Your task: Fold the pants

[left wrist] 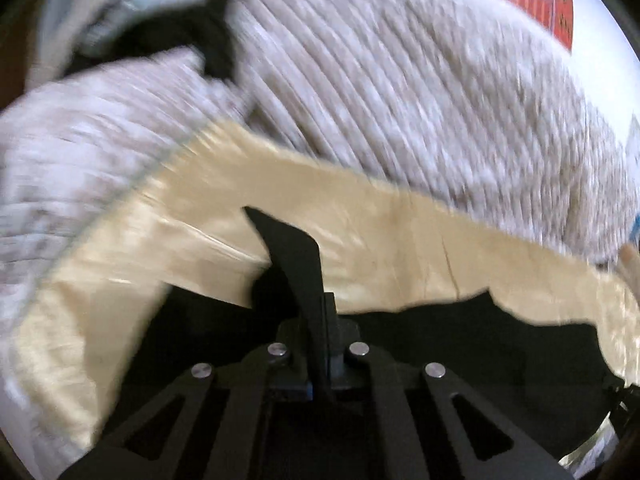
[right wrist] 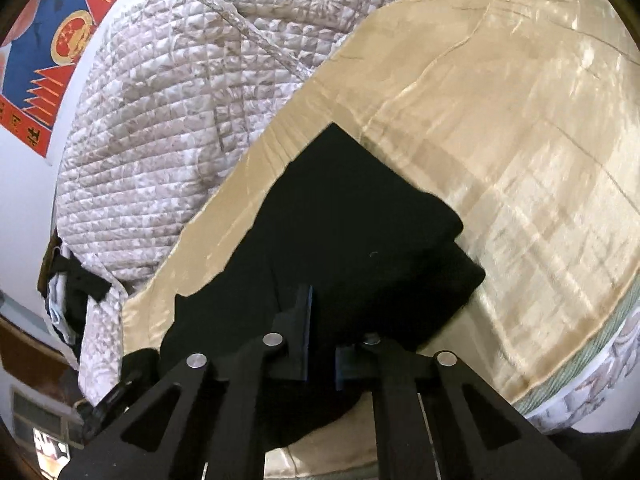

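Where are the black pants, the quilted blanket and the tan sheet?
black pants (right wrist: 352, 216), right wrist view, upper folded layer.
quilted blanket (right wrist: 168, 120), right wrist view, bulging middle.
tan sheet (right wrist: 520, 168), right wrist view, shiny bare stretch.

Black pants lie on a glossy golden-tan sheet beside a white quilt stitched in small squares with a pale grey-brown leaf print, while a red, blue and orange poster hangs on the white wall.

Pants lie on sheet; quilt behind.
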The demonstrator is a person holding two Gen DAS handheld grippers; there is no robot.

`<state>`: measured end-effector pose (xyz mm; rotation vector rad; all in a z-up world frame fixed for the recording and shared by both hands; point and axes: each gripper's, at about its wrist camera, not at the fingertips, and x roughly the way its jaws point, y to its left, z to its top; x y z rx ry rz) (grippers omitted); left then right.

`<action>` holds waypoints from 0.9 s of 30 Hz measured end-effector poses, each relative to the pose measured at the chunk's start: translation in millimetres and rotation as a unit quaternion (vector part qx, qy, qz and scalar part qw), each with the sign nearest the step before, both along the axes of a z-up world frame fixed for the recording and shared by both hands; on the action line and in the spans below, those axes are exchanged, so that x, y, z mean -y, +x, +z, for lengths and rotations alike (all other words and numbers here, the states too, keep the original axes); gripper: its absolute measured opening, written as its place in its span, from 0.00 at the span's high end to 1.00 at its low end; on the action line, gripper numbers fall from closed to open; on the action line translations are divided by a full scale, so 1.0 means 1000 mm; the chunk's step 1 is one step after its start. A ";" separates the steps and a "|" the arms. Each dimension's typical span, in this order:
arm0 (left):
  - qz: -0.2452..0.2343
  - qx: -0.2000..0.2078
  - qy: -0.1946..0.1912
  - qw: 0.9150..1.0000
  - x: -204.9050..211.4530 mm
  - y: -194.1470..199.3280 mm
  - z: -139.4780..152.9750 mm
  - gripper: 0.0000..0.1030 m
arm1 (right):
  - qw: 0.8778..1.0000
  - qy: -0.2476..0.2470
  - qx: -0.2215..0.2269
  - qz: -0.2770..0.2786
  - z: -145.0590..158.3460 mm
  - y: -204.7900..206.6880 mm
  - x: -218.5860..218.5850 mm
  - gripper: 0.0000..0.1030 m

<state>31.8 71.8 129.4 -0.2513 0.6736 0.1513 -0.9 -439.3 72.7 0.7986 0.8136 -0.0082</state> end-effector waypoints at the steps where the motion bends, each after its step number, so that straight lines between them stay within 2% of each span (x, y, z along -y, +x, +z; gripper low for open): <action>1: 0.019 0.015 0.006 1.000 -0.004 -0.013 0.005 0.96 | 1.000 -0.002 0.002 -0.001 0.001 -0.001 0.000 0.94; 3: 0.052 0.016 0.008 0.998 -0.017 -0.041 0.001 0.96 | 1.000 -0.006 0.001 -0.002 -0.001 -0.003 0.000 0.94; 6: 0.068 -0.047 -0.010 0.997 -0.032 -0.058 -0.035 0.93 | 1.000 -0.004 -0.015 -0.001 -0.008 -0.004 0.001 0.94; 8: 0.073 -0.093 -0.057 0.991 -0.046 -0.059 -0.060 0.91 | 1.000 0.001 -0.022 -0.001 -0.013 -0.005 0.003 0.94; 10: 0.072 -0.087 -0.087 0.990 -0.058 -0.061 -0.065 0.91 | 1.000 0.004 -0.022 0.000 -0.015 -0.006 0.005 0.94; 15: 0.082 -0.081 -0.095 0.989 -0.072 -0.061 -0.063 0.88 | 1.000 -0.008 -0.020 0.002 -0.015 -0.007 0.004 0.94; 19: 0.092 -0.079 -0.078 0.989 -0.071 -0.063 -0.059 0.92 | 0.999 -0.038 -0.013 0.008 -0.008 -0.008 0.000 0.94; 23: 0.102 -0.088 -0.033 0.990 -0.068 -0.057 -0.062 0.93 | 0.997 -0.081 -0.010 0.013 -0.001 -0.008 -0.005 0.94; 25: 0.104 -0.088 -0.030 0.990 -0.068 -0.057 -0.062 0.93 | 0.996 -0.081 -0.022 0.009 -0.006 -0.007 -0.004 0.94; 27: 0.105 -0.089 -0.028 0.990 -0.069 -0.058 -0.062 0.93 | 0.996 -0.083 -0.016 0.007 -0.004 -0.009 -0.004 0.94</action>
